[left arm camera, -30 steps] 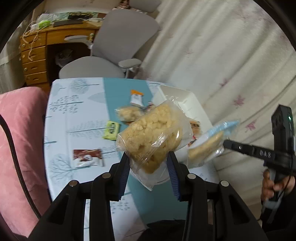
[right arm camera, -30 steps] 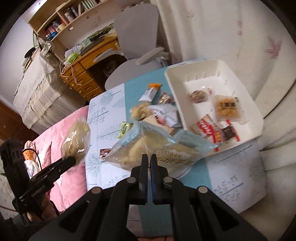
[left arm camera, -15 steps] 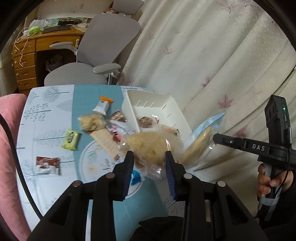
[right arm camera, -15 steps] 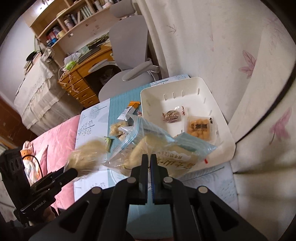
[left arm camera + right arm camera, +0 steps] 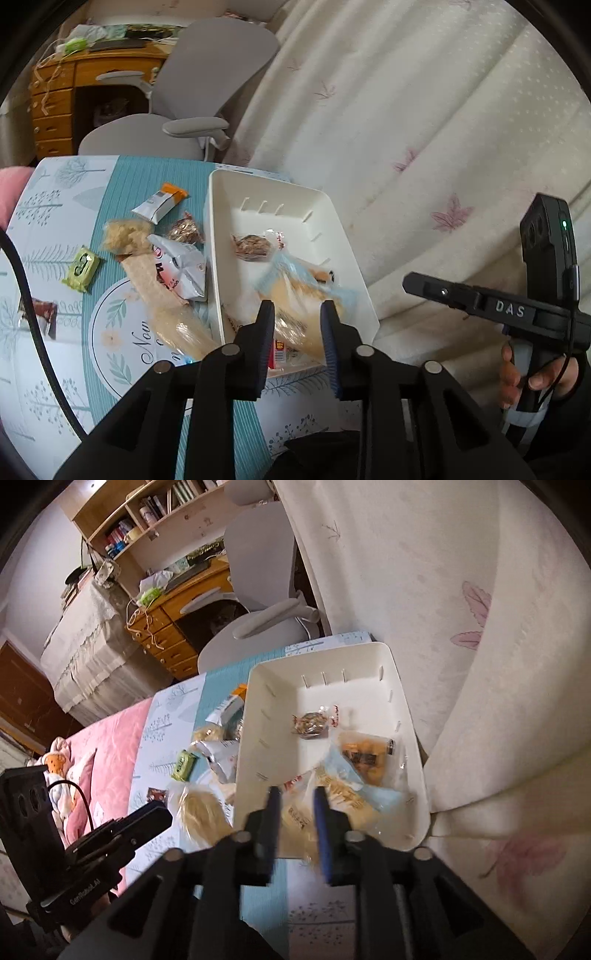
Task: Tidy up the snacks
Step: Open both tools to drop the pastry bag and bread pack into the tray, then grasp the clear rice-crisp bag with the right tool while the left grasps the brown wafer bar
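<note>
My left gripper (image 5: 297,321) hangs over the near end of the white tray (image 5: 218,221), its jaws closing on a clear bag of puffed rice snack (image 5: 295,332). The right wrist view shows the left gripper (image 5: 162,818) with that bag (image 5: 201,812) at its tip, beside the tray (image 5: 247,738). My right gripper (image 5: 297,808) is over the tray's near end. Its jaws are opening and the pads are clear of the blue-edged cracker bag (image 5: 354,797), which lies blurred in the tray below them. From the left wrist view, the right gripper (image 5: 410,286) carries nothing.
In the tray lie a nut pack (image 5: 251,247) and an orange pack (image 5: 365,757). On the tablecloth are a green pack (image 5: 81,267), an orange-topped wrapper (image 5: 160,203), a white foil bag (image 5: 181,266), a long cracker pack (image 5: 147,277). A curtain (image 5: 406,147) hangs right, a grey chair (image 5: 207,92) behind.
Both grippers swung from over the table to over the tray. The right jaws parted and the blue-edged bag dropped into the tray. The left gripper kept its puffed snack bag.
</note>
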The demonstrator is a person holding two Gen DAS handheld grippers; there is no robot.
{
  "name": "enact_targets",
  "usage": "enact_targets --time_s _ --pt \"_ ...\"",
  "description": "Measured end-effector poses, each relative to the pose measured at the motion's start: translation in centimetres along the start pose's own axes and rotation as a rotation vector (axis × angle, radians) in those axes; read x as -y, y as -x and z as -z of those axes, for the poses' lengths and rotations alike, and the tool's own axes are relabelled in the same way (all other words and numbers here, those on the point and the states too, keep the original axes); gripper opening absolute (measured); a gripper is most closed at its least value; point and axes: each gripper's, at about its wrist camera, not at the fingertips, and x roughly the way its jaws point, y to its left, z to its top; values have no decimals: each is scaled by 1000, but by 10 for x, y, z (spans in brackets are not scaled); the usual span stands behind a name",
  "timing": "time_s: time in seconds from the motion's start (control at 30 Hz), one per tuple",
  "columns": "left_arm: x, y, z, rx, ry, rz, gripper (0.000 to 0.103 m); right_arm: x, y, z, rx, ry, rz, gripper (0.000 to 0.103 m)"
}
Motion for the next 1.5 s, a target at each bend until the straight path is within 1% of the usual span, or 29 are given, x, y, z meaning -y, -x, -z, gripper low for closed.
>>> enact_targets --time_s 0.07,0.17,0.23,0.27,0.3,0.37,0.47,0.63,0.73,0.8,0.97,1.2,1.27,1.33,1.43,1.5 --pt "-3 2 1 10 29 -23 31 4 -3 2 -15 -4 -12 26" --pt "-13 3 3 9 60 -59 32 7 -8 6 -40 4 -32 27" --pt "-21 6 5 10 74 -87 35 8 -11 10 -55 2 -38 29" --pt "-25 9 6 9 83 -102 39 8 -13 12 -60 -2 -39 31" --pt "-29 12 8 7 89 -114 42 8 -16 14 -71 -13 -43 31" --pt "-36 19 11 6 95 -132 44 7 -20 18 -87 -33 -51 32" --pt "-48 32 17 -12 87 -167 50 3 -28 26 -109 -59 -57 35" --pt "-70 57 26 -68 30 -215 53 -9 -41 42 -135 -134 -54 39" --pt "-88 72 27 -98 5 -232 61 -20 -48 54 -141 -178 -53 39" --pt "-101 82 27 -117 -12 -248 68 -31 -54 63 -148 -214 -52 40" --pt "-128 100 23 -156 -77 -293 76 -56 -68 82 -154 -297 -46 42" --pt "-170 111 23 -232 -179 -321 78 -87 -87 110 -143 -428 -51 43" --pt "-184 112 24 -256 -207 -342 78 -98 -96 120 -147 -486 -46 46" --pt "-196 113 25 -272 -231 -346 78 -109 -104 127 -148 -540 -56 48" --pt "-215 110 24 -307 -252 -354 78 -122 -119 138 -178 -618 -69 49" --pt "-224 109 23 -332 -260 -337 78 -130 -127 141 -211 -652 -64 50"
